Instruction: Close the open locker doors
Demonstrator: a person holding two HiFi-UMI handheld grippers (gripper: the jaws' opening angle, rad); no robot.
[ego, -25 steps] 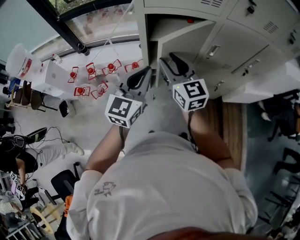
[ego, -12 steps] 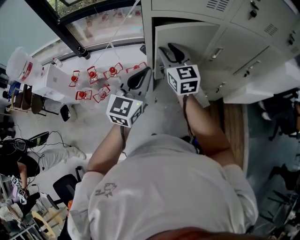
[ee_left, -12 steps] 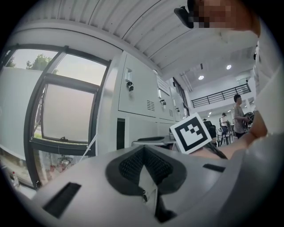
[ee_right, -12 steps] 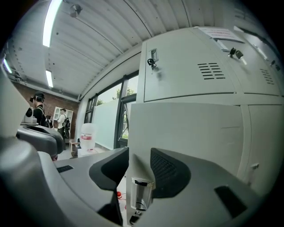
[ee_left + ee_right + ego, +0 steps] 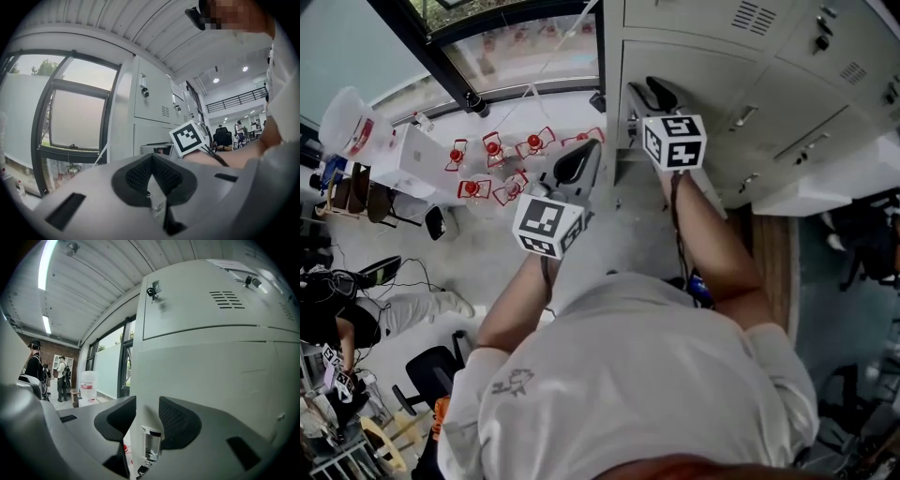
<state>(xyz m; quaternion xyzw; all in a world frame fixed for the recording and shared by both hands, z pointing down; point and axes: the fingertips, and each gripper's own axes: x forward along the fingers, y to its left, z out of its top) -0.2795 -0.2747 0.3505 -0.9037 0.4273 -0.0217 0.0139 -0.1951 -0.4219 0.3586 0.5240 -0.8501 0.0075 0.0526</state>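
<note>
The grey locker door (image 5: 712, 70) lies flush or nearly flush with the locker front. My right gripper (image 5: 654, 94) is up against its left edge. In the right gripper view the door (image 5: 201, 376) fills the frame, and its metal latch handle (image 5: 150, 446) shows in the gap of the right gripper (image 5: 143, 420), which is open. My left gripper (image 5: 581, 161) hangs back to the left, away from the lockers and touching nothing. In its own view the left gripper (image 5: 152, 176) is shut and empty.
More shut locker doors (image 5: 825, 84) run to the right, and one above has a key lock (image 5: 154, 288) and vents (image 5: 227, 299). A pale flat panel (image 5: 820, 192) juts out at lower right. A window frame (image 5: 441, 56) and red stools (image 5: 492, 155) lie left.
The locker door has swung from half open to flat against the front. My right gripper moved forward with it. The left gripper has hardly moved.
</note>
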